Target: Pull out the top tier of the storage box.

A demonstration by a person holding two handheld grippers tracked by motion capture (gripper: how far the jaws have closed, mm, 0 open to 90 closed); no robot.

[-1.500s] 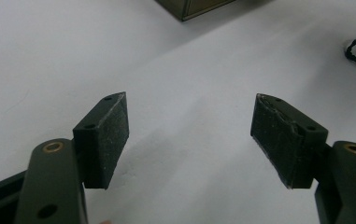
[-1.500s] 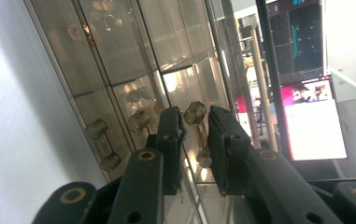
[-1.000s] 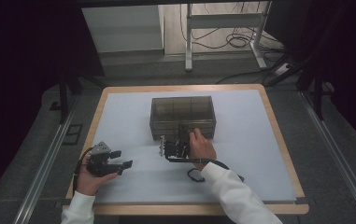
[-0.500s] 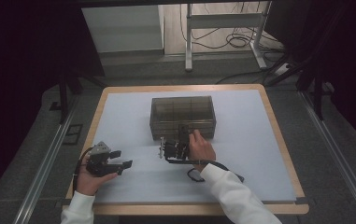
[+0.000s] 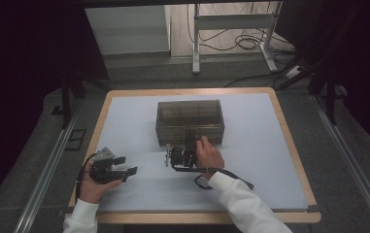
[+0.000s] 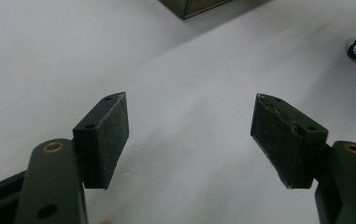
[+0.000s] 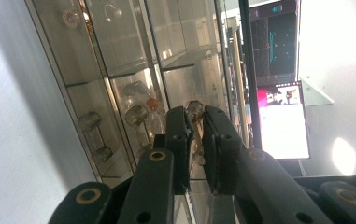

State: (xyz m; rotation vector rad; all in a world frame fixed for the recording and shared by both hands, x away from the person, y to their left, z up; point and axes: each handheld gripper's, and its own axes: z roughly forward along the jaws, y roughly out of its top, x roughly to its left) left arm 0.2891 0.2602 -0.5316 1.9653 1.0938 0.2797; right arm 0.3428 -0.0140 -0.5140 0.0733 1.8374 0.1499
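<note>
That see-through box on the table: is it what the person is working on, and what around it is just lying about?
In use:
- clear compartment box
- small metal piece pinched at the box
- right gripper

Just there:
- left gripper, open, idle over the table
- cables on the floor

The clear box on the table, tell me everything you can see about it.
The box is a rectangular case of smoky see-through plastic, split inside into compartments that hold small metal pieces. It sits flat near the middle of the white mat. The right gripper is at its near wall, jaws nearly together around a small metal part.
</note>
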